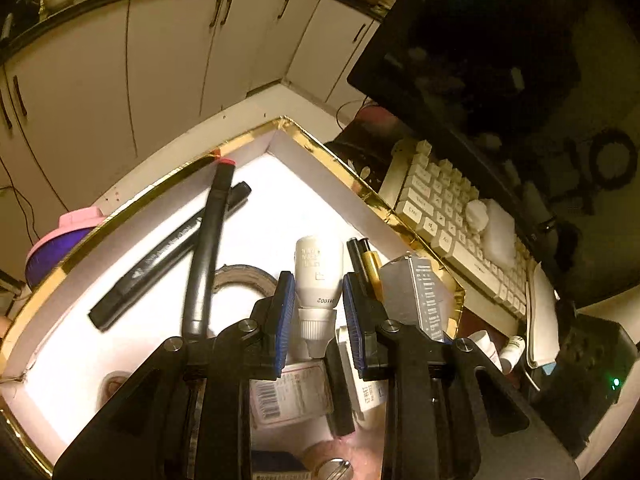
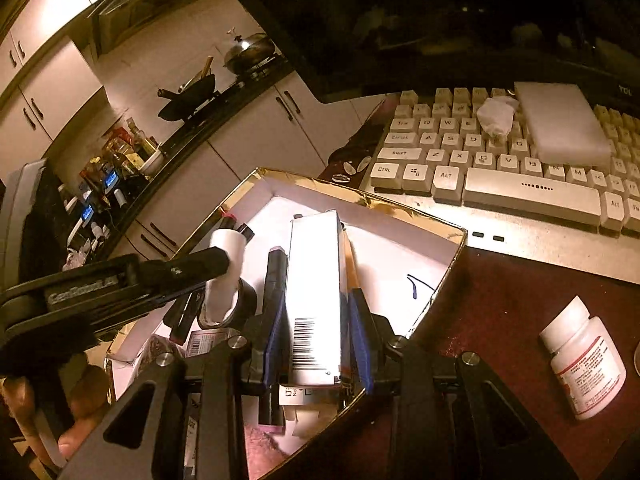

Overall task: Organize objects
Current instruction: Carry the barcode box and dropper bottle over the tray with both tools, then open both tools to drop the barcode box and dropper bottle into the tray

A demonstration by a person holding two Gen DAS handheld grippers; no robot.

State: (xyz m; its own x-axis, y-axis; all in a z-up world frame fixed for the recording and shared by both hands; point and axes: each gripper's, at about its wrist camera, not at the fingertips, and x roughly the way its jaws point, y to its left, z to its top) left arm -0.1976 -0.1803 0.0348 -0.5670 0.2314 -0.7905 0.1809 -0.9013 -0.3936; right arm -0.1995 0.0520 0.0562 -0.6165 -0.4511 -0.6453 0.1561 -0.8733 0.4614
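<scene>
Gold-rimmed box (image 1: 344,168), bottle (image 1: 319,276) between tool (image 1: 318,308) pads (gripped)

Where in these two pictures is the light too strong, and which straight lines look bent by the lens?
Left wrist view: the box floor is blown out to plain white, and the cabinet doors bow outward. Right wrist view: glare washes out the carton face held in the right gripper, the counter edge curves, and the upper right is nearly black.
</scene>
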